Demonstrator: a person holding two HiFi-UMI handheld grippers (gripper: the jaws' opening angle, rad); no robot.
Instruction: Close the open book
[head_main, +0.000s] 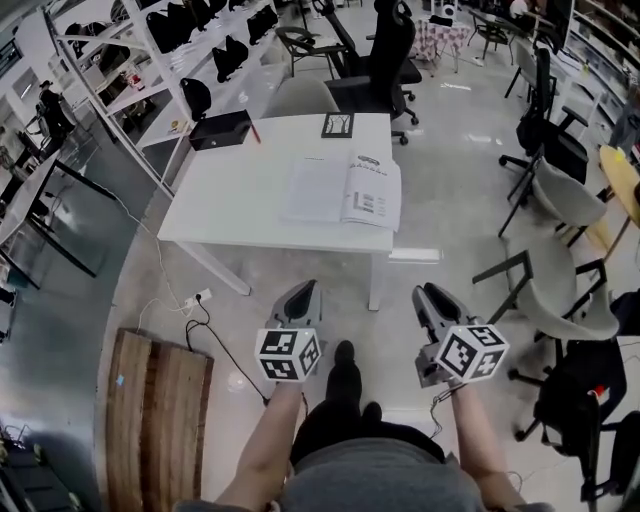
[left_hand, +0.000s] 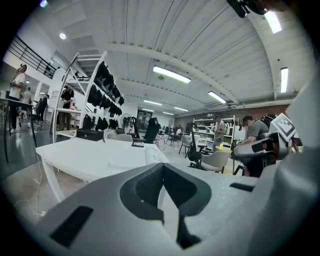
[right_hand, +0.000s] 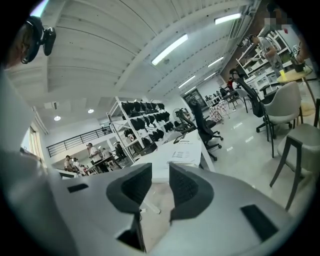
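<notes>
The open book (head_main: 343, 190) lies flat with white pages up, near the right front corner of the white table (head_main: 230, 190). Both grippers hang over the floor, short of the table's front edge and apart from the book. My left gripper (head_main: 305, 290) is shut with nothing in it; in the left gripper view its pads (left_hand: 150, 172) meet at the tip, and the book (left_hand: 150, 155) shows beyond them. My right gripper (head_main: 425, 295) is open and empty; the right gripper view shows a clear gap between its fingertips (right_hand: 160, 170), with the book (right_hand: 185, 152) far ahead.
A black box (head_main: 221, 129), a red pen (head_main: 256, 131) and a small framed card (head_main: 338, 125) sit at the table's back. A black office chair (head_main: 385, 60) stands behind it, grey chairs (head_main: 560, 200) to the right, shelving (head_main: 150, 50) to the left, a wooden board (head_main: 160, 410) on the floor.
</notes>
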